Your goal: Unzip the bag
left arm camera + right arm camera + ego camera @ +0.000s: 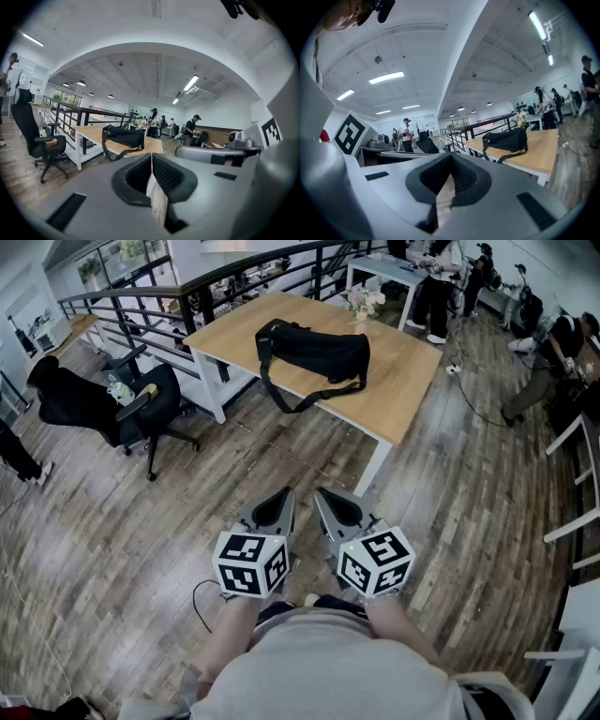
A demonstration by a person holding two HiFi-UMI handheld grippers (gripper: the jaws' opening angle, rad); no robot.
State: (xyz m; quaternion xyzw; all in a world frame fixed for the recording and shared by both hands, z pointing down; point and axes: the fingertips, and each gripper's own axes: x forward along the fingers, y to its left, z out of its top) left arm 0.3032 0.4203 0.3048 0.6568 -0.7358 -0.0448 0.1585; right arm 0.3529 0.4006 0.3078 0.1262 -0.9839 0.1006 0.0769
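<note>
While left hand-held gripper (284,497) and right hand-held gripper (324,495) sit closed, bag (314,351) well ahead

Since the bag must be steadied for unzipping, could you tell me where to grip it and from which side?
Probably one end of the bag, coming from the near edge of the table: it lies long and low along that edge, its strap hanging over. The zip pull is too small to make out.

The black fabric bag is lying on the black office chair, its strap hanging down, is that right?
No. The head view shows the black fabric bag lying on the light wooden table, not the black office chair, its strap hanging down.
</note>
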